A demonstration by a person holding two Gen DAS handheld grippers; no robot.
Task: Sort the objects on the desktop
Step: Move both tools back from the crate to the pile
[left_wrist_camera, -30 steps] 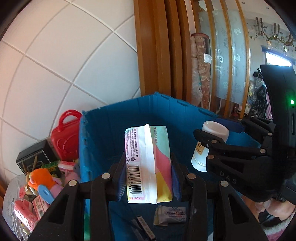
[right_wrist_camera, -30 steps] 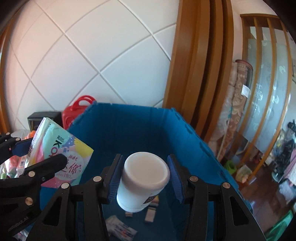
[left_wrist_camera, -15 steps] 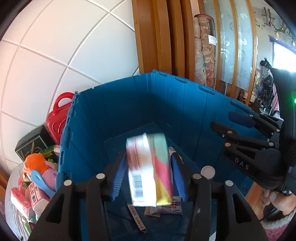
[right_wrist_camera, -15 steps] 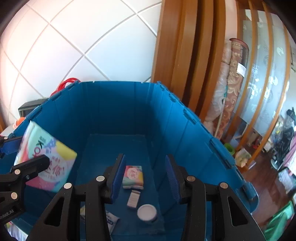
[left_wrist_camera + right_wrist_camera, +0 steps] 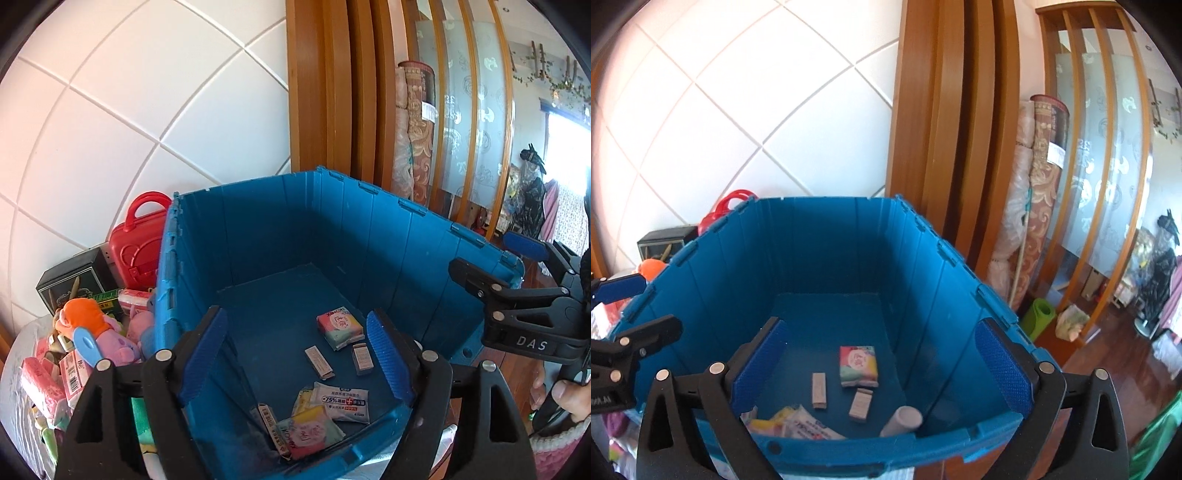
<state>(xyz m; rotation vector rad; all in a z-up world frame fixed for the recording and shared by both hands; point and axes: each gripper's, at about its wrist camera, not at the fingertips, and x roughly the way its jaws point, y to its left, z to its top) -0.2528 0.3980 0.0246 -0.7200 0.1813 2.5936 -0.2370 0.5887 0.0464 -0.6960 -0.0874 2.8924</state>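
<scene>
Opening over the blue crate (image 5: pixel 258 236), the left gripper (image 5: pixel 295 354) and right gripper (image 5: pixel 879 365) both spread wide, nothing between their pads. Below lie a tissue pack (image 5: pixel 308 432) near the front wall, a white jar (image 5: pixel 903 421) on its side, possibly, and farther in another tissue pack (image 5: pixel 858 365).

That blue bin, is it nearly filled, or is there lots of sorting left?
Early days, I'd judge. The blue bin holds only a few things on its floor: tissue packs, a wipes packet, small boxes and a white jar. Both the left gripper and right gripper are opening with nothing between the fingers. A crowded pile beside the bin, including a red case, still waits.
</scene>
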